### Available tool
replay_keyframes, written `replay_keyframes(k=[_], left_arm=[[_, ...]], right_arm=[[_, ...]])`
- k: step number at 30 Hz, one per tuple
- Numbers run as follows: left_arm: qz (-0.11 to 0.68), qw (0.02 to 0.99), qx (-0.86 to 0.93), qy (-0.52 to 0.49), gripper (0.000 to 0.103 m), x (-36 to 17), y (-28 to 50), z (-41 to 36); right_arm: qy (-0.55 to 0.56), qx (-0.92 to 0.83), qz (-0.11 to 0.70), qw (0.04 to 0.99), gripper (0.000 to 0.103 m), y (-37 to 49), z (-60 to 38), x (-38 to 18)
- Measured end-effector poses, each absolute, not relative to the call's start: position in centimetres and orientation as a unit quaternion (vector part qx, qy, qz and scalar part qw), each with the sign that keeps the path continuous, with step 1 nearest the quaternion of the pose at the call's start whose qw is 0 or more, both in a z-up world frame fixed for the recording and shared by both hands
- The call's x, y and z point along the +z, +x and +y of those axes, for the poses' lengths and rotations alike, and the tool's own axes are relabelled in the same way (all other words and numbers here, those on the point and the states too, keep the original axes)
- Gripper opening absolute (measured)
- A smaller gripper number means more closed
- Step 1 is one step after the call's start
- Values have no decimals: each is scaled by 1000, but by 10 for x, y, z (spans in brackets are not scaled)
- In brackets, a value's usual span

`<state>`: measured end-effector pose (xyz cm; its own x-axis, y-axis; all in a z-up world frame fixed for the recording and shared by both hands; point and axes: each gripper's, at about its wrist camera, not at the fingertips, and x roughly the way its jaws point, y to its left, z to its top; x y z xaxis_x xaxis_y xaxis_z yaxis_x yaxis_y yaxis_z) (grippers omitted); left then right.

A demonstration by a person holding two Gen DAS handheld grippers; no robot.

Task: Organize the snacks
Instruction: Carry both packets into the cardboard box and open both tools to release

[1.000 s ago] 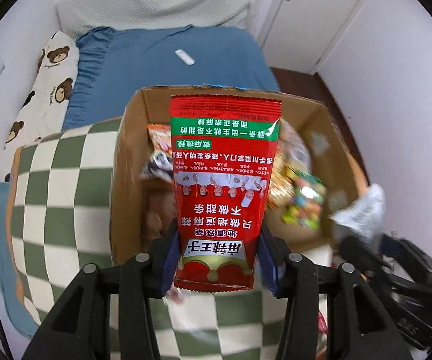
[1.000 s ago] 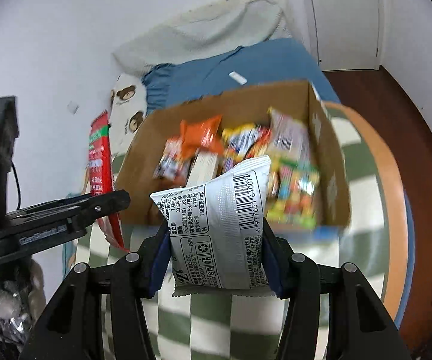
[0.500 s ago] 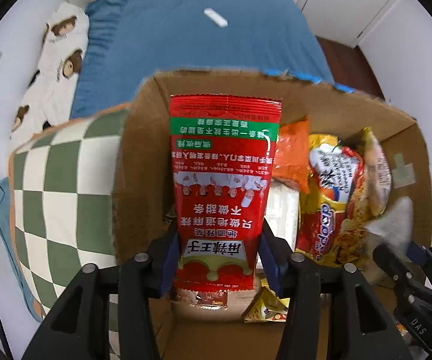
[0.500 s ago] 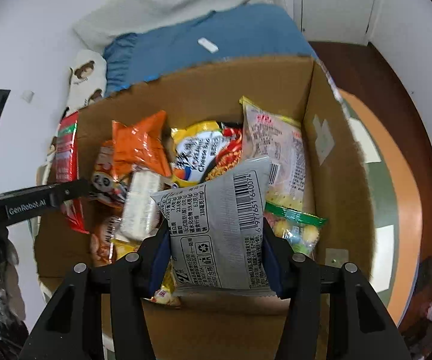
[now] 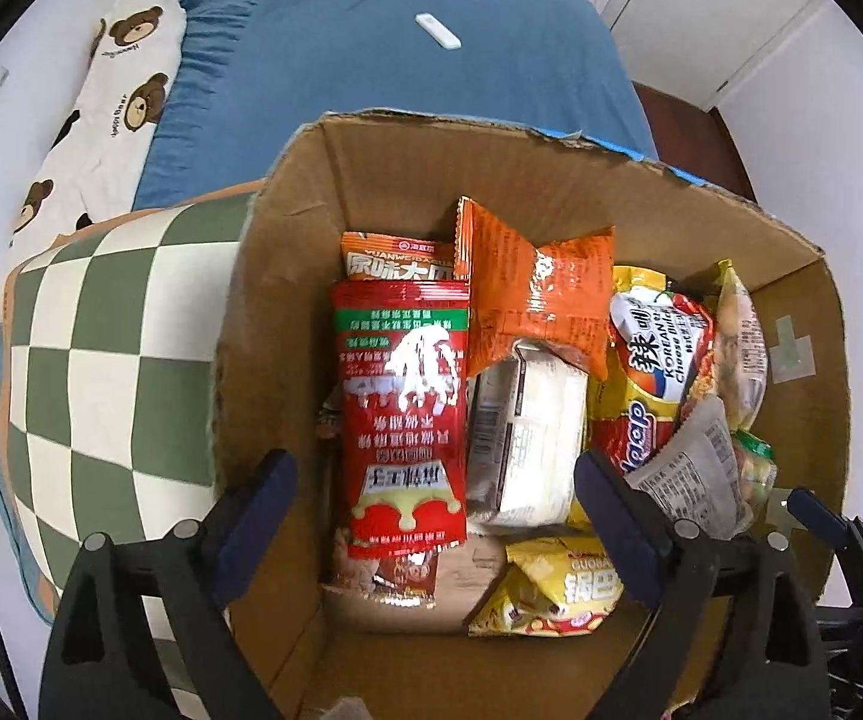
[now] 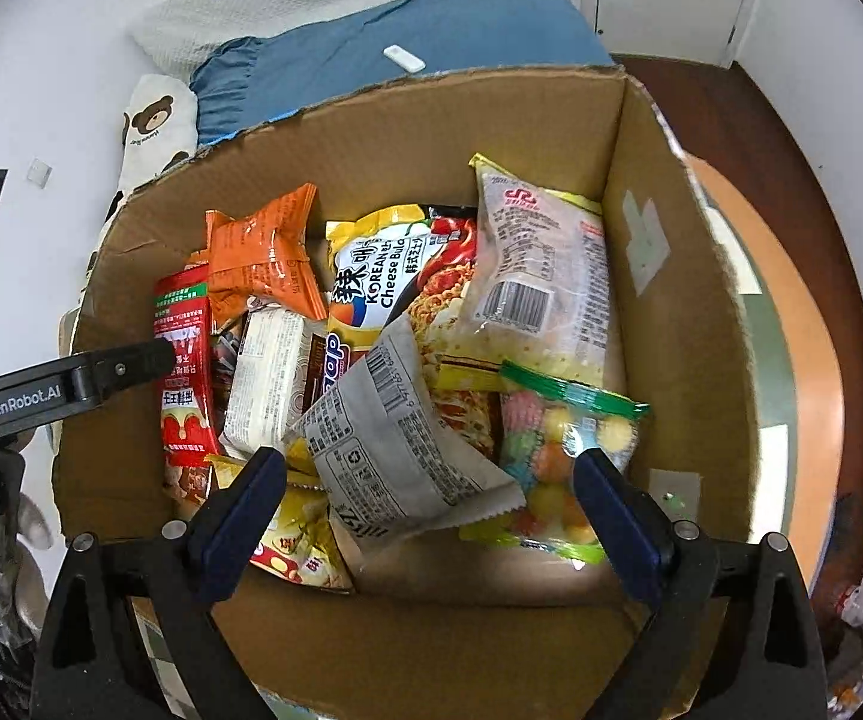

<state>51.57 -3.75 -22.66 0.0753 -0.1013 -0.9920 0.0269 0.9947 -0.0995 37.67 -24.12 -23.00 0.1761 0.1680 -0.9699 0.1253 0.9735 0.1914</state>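
Both of your grippers are hanging wide open over the cardboard box (image 5: pixel 287 276), and neither is gripping anything.

Your left gripper (image 5: pixel 434 495) is sitting with its blue-padded fingers (image 5: pixel 254 495) spread apart; the red spicy-strip packet (image 5: pixel 404 420) is lying loose between them, just ahead of the pads and touching neither, resting on the other snacks inside the box. Beyond its far end you are looking at an orange packet (image 5: pixel 530 294), and just to the right of it a white wrapped snack (image 5: pixel 536 438) is leaning against a Korean cheese noodle bag (image 5: pixel 662 354). Outside the box, to the left of your tool, a green-and-white checked cloth (image 5: pixel 95 360) is showing.

Your right gripper (image 6: pixel 425 507) is likewise standing open. The grey barcoded packet (image 6: pixel 395 450) is lying tilted between its fingers (image 6: pixel 614 519), seemingly free of both pads, though blur makes that edge hard to judge. Just to its right a clear bag of coloured candies (image 6: pixel 557 456) is resting, with a pale pink bag (image 6: pixel 539 282) ahead of it.
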Motion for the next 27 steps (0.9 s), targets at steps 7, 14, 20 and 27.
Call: replay_keyframes(k=[7,14,20,27], left_arm=[[633,773,-36,-23,95,-194,473,-38],[592,805,-34,-5,95,-163,426,-40],[557,830,-37,2,95,-137,393,-40],[510,859,-41,-1,95,-101,354,-40]], right_arm=[[90,4,616,783,98,351,-238,-202],[71,3,580,812,98,318,-237,-166],[54,8,550,833,98,289,-232,-141],[48,11,509,859,98,254,-228,-103]])
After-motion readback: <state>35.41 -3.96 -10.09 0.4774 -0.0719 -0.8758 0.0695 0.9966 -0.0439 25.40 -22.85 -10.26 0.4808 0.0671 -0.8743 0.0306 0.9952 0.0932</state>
